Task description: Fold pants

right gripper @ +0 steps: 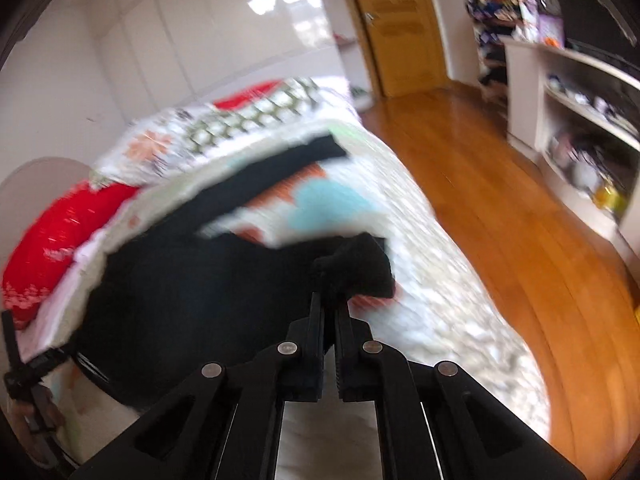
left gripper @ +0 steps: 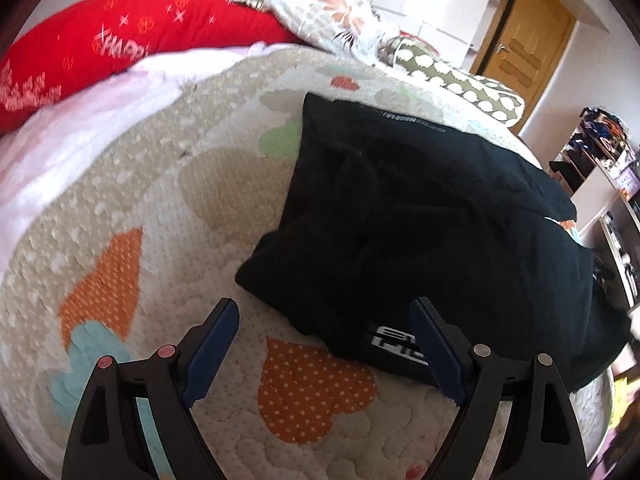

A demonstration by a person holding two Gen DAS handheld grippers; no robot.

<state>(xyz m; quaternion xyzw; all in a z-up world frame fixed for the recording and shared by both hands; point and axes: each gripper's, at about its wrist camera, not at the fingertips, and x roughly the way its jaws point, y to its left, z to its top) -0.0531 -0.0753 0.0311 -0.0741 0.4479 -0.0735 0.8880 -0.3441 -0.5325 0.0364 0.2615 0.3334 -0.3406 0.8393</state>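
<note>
Red pillow (left gripper: 100, 40) upper left; pants (left gripper: 420, 216) centre-right on the quilt (left gripper: 132, 200). My left gripper (left gripper: 324, 344) gapes — empty. Only the right view shows my right gripper (right gripper: 329, 300) pinching pants cloth, plus a shelf (right gripper: 576, 120).

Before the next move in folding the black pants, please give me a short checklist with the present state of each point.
1. Right tongs shut on pants fabric: ok.
2. Left tongs open, holding nothing: ok.
3. Pants edge near the left tongs, ready for a grip: ok.
4. Pants lie flat on the quilt: not ok, bunched.
5. Security of the right grip: cannot tell, picture blurred.
</note>
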